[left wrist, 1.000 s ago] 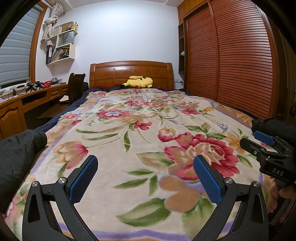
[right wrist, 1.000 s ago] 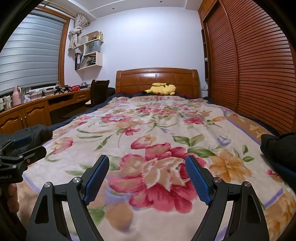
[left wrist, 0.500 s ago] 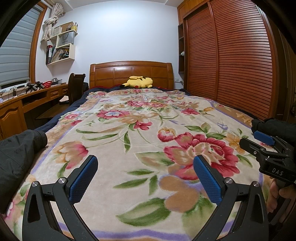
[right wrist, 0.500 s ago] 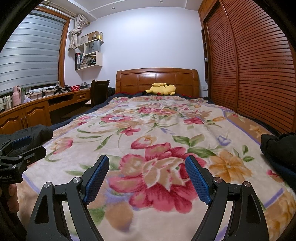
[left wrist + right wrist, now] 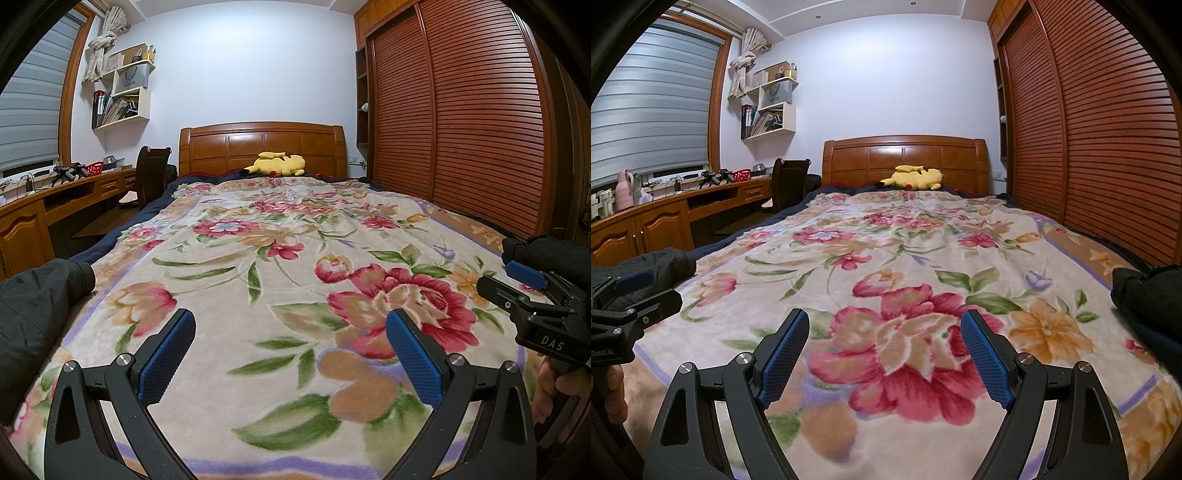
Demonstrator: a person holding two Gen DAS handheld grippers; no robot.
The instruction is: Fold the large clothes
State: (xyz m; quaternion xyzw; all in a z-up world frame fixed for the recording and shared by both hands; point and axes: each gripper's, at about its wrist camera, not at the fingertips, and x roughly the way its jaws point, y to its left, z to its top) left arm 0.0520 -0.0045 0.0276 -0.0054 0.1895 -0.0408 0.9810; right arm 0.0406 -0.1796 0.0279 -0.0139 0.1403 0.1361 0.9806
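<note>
A: Where's the garment?

B: Dark clothing lies at both sides of the bed: one sleeve left of the left tongs, another dark bunch right of the right tongs. I can't tell if it's one piece.

A: Anything gripped?

B: No. Both tongs gape wide and empty above the flowered blanket.

A: Which step, then?

B: Probably the start, nothing folded yet. Next, each should reach outward to its nearest dark cloth and pinch an edge.
</note>
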